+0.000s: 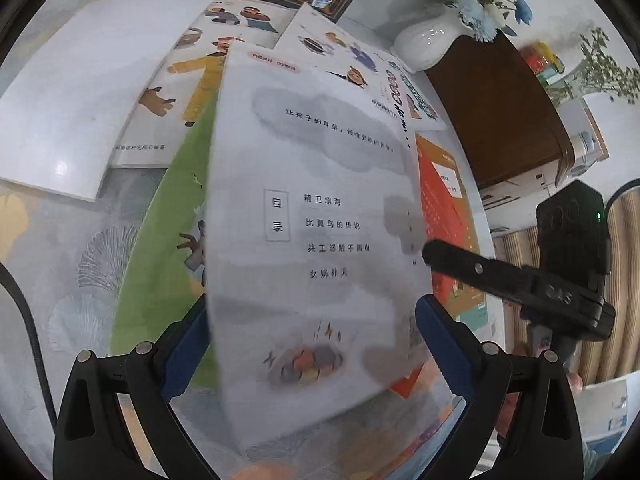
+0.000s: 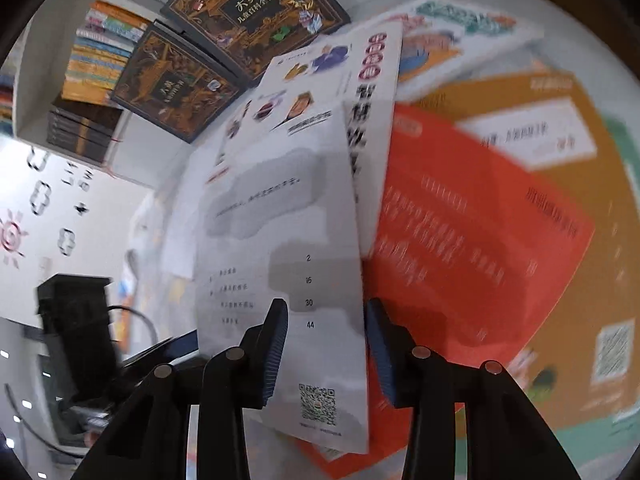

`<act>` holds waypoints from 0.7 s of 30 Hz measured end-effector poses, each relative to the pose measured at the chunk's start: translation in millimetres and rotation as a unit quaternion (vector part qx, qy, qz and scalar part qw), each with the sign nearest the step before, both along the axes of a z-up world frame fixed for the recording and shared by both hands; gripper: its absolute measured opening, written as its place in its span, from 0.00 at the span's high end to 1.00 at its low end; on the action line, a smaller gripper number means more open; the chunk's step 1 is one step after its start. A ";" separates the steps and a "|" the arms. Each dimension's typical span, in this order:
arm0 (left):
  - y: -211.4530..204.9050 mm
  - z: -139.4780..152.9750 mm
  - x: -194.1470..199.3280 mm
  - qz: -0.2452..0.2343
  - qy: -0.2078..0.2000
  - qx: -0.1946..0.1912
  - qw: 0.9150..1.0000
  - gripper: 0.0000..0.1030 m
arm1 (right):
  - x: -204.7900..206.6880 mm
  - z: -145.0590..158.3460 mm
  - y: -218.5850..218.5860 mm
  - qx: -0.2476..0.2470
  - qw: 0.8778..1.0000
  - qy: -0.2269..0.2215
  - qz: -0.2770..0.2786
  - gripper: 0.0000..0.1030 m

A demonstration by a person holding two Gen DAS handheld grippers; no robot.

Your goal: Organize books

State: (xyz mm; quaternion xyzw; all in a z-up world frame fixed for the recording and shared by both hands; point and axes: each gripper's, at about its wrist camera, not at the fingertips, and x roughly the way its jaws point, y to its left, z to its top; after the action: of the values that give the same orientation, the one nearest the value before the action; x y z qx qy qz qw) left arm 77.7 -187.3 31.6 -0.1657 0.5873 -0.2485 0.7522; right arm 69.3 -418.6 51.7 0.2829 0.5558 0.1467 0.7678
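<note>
A thin white contents page (image 1: 320,200) of an open picture book stands raised off the table; its green cover (image 1: 168,240) lies flat to the left. My left gripper (image 1: 316,344) is wide open around the page's lower part, the left pad behind the page and the right pad in front. My right gripper (image 2: 326,344) is open at the same page (image 2: 280,220), whose right edge runs between its blue pads without being pressed. The left wrist view shows the right gripper (image 1: 424,250) at the page's right edge.
A red book (image 2: 460,240) lies on a mustard one (image 2: 560,184) to the right, with a white illustrated book (image 2: 320,80) behind. Two dark ornate books (image 2: 256,12) lie further back, near a shelf of books (image 2: 100,60). A white vase (image 1: 424,40) and a brown wooden box (image 1: 500,112) stand at the right.
</note>
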 end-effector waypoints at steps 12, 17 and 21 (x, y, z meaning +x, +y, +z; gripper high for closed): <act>52.4 -1.2 -3.0 0.043 0.032 -0.097 0.994 0.05 | -17.6 60.2 38.7 0.158 0.985 -0.062 0.014 0.59; 128.4 31.3 -24.5 0.094 -0.011 -0.092 0.991 0.05 | -13.0 92.1 107.3 0.120 0.986 -0.085 0.079 0.59; 193.9 53.2 -42.6 0.145 -0.045 0.002 0.988 0.05 | -5.2 80.7 170.5 0.137 0.981 -0.071 0.114 0.59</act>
State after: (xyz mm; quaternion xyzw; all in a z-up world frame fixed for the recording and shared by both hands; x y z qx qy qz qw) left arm 35.1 6.7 84.8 -0.2360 0.5229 -0.1430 0.8065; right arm 64.1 -248.1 132.4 0.3087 0.5035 0.3276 0.7375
